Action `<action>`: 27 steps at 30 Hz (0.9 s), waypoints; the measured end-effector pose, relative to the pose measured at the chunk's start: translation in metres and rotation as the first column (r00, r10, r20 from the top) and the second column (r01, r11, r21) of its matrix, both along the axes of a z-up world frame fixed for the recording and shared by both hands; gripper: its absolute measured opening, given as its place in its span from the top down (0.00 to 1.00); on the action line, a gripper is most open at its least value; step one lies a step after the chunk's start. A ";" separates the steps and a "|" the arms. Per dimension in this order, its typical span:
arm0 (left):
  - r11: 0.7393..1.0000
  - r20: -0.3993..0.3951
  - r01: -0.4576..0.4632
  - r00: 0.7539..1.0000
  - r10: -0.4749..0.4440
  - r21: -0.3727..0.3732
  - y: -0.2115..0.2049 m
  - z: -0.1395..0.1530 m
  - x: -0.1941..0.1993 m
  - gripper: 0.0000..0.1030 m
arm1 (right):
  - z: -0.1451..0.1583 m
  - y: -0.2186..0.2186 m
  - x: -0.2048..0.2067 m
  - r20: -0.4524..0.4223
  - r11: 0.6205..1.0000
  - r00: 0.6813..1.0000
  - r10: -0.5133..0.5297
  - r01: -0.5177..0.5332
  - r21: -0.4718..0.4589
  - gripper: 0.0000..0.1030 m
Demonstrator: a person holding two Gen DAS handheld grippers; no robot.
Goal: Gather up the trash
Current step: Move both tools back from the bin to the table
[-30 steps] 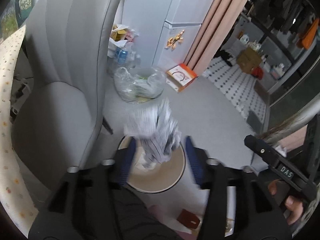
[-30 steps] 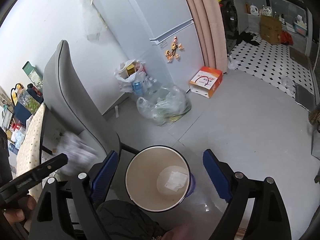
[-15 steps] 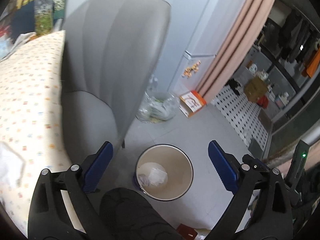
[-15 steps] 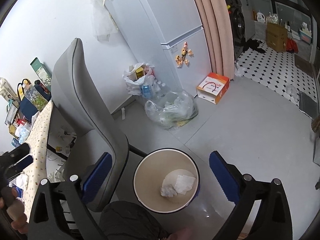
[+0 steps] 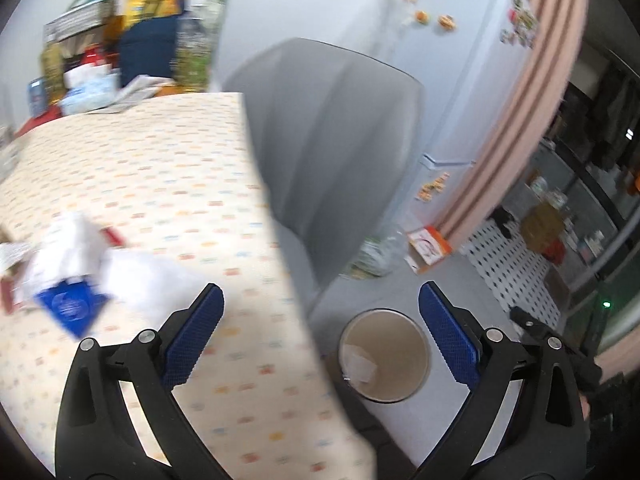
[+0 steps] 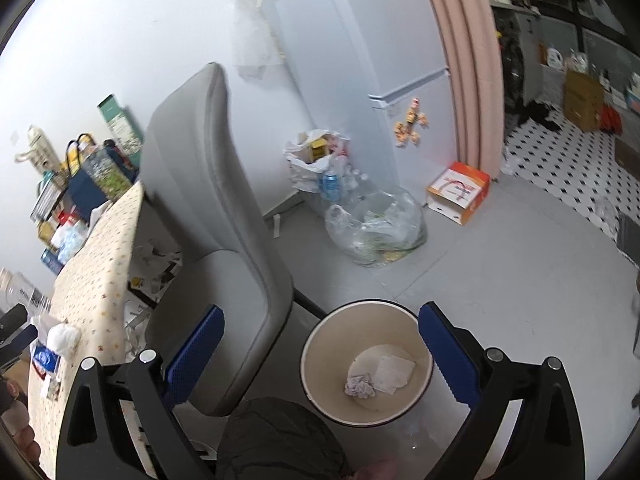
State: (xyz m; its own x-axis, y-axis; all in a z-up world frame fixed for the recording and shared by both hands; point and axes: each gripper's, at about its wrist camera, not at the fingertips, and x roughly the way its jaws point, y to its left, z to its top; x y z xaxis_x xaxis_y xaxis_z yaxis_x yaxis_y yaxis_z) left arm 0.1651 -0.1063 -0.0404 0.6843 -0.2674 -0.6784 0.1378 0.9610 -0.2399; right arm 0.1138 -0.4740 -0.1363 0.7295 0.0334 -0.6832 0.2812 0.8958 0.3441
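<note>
The cream waste bin (image 6: 320,334) stands on the grey floor, holding a crumpled paper ball (image 6: 360,386) and a flat white sheet (image 6: 394,372). My right gripper (image 6: 320,352) hovers open above the bin, with nothing between its blue pads. My left gripper (image 5: 320,336) is open and empty too, over the edge of the patterned table (image 5: 168,168), with the bin (image 5: 416,344) at its lower right. More trash lies on the table to its left: crumpled white paper (image 5: 68,248), a blue packet (image 5: 70,308) and a white tissue (image 5: 148,276).
A grey chair (image 6: 216,220) stands between table and bin. Behind it are a clear plastic bag (image 6: 376,228), a white bag of bottles (image 6: 316,160), an orange box (image 6: 458,192), the fridge (image 6: 352,60) and a pink curtain (image 6: 460,60). Clutter (image 5: 132,56) crowds the table's far end.
The left gripper opened and dropped the crumpled paper into the bin, then swung left and up over the table. The right gripper opened fully and drew back a little.
</note>
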 end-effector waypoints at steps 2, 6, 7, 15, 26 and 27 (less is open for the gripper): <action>0.999 0.009 -0.036 0.999 0.036 0.005 0.015 0.001 -0.006 0.06 | 0.006 0.011 0.002 0.013 1.000 0.999 0.029 -0.029 -0.010 0.07; 0.993 0.032 -0.122 0.992 0.122 -0.012 0.056 0.007 -0.016 0.06 | 0.017 0.041 0.009 0.030 0.994 0.994 0.107 -0.105 -0.042 0.07; 0.990 0.039 -0.137 0.990 0.137 -0.018 0.064 0.009 -0.020 0.06 | 0.019 0.050 0.011 0.035 0.990 0.991 0.130 -0.128 -0.053 0.07; 0.965 0.058 -0.258 0.964 0.260 -0.041 0.133 0.014 -0.033 0.06 | 0.041 0.104 0.023 0.067 0.970 0.969 0.239 -0.234 -0.070 0.07; 0.958 0.077 -0.284 0.955 0.287 -0.045 0.169 0.012 -0.043 0.06 | 0.055 0.181 0.037 0.069 0.904 0.904 0.422 -0.415 -0.101 0.07; 0.960 0.079 -0.279 0.956 0.281 -0.039 0.169 0.012 -0.043 0.06 | 0.055 0.186 0.040 0.068 0.897 0.896 0.438 -0.430 -0.101 0.08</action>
